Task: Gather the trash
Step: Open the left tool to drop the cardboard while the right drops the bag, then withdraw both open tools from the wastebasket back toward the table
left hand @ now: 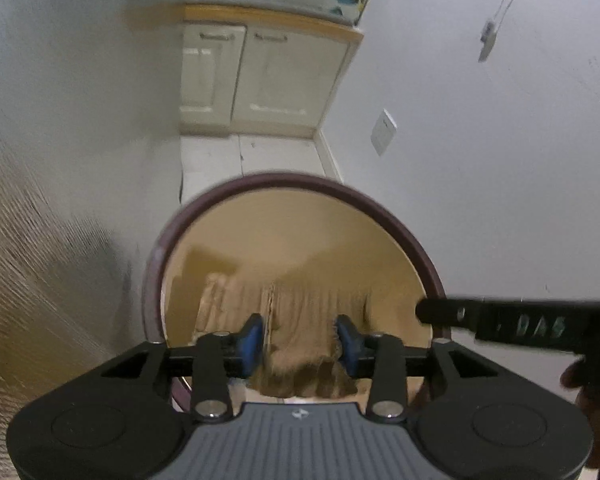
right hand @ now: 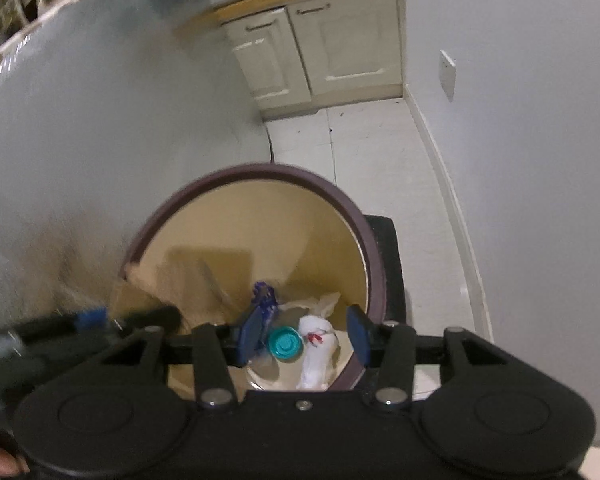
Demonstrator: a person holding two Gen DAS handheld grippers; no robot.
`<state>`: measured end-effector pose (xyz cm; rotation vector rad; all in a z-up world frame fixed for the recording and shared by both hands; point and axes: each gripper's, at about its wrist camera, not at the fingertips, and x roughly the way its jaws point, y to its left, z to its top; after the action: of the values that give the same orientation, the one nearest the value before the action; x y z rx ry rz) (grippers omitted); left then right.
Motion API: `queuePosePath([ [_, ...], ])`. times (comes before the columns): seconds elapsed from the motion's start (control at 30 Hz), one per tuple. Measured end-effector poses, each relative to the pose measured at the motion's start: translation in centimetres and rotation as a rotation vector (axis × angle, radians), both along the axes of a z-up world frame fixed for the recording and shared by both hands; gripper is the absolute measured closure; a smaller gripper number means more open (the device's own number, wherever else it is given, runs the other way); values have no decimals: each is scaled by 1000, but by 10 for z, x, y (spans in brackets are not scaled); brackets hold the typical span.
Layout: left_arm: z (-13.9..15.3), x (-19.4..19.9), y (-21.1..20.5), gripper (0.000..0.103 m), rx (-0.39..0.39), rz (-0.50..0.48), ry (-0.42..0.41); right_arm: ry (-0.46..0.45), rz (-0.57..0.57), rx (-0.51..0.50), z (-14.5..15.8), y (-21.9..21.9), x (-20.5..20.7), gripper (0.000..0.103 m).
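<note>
Both grippers hang over the bin [right hand: 374,264], which stands on the floor between a wall and a cupboard [right hand: 320,44]. The left gripper [left hand: 300,338] sits at the bin's left side, over the mouth; its jaws stand apart with brown paper [left hand: 300,312] between them, the pads seemingly not pressing, so I judge it released or nearly so. Right of it, the right gripper [right hand: 304,334] hangs above the bin's floor, jaws parted and holding nothing. Below lie a blue wrapper [right hand: 265,298], a teal lid [right hand: 286,342] and a white wad [right hand: 316,350]. To finish well, let the paper drop clear inside the rim, then lift both grippers straight up without snagging it.
</note>
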<state>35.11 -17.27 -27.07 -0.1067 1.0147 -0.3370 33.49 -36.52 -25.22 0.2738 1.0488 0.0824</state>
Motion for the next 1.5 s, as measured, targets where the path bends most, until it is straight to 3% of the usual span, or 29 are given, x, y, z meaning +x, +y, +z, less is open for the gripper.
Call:
queuePosePath([
  [0.07, -2, -2, -1, 43, 18, -6, 13, -2, 0, 0, 2, 0, 1, 54],
  [0.23, -2, -6, 1, 33, 54, -6, 33, 10, 16, -17, 3, 1, 0, 53],
  [0.77, 6, -11, 9, 21, 123, -5, 53, 29, 48, -49, 4, 3, -8, 52],
  [1.23, 14, -24, 24, 1, 161, 45, 62, 10, 62, -92, 10, 4, -28, 35],
  [1.5, 18, -33, 28, 0, 178, 50, 60, 7, 45, -134, 13, 4, -45, 16],
])
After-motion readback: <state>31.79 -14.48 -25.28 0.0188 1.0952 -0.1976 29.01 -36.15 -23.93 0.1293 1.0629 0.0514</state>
